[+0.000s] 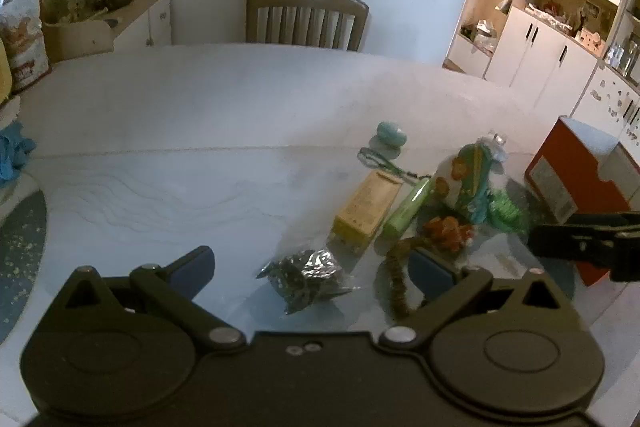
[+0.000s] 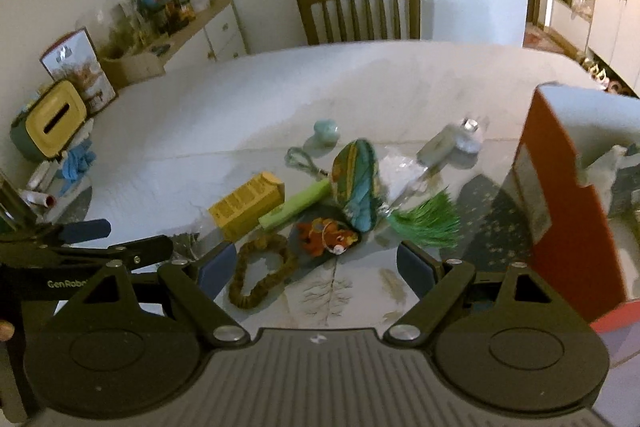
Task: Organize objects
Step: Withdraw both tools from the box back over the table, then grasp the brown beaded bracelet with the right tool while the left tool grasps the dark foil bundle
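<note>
Two handheld grippers hover low over a pale table [image 2: 280,99] with a wooden chair [image 2: 360,11] at its far side. The left gripper [image 1: 310,269] has its fingers spread wide apart, holding nothing; a crumpled dark foil packet [image 1: 306,277] lies on the table between them. The right gripper [image 2: 316,265] is likewise spread wide and holding nothing, with a brown braided loop [image 2: 256,275] and a small orange plush toy [image 2: 326,237] lying just ahead of its fingers. Beyond these sits a loose cluster of small things: a yellow box [image 2: 246,205], a light green tube [image 2: 294,207] beside it, a teal and orange patterned pouch [image 2: 356,183], a green tassel [image 2: 428,221] and a pale blue rounded object [image 2: 326,131] farther back. An open red box [image 2: 568,195] stands at the right edge, near the cluster but apart from it.
</note>
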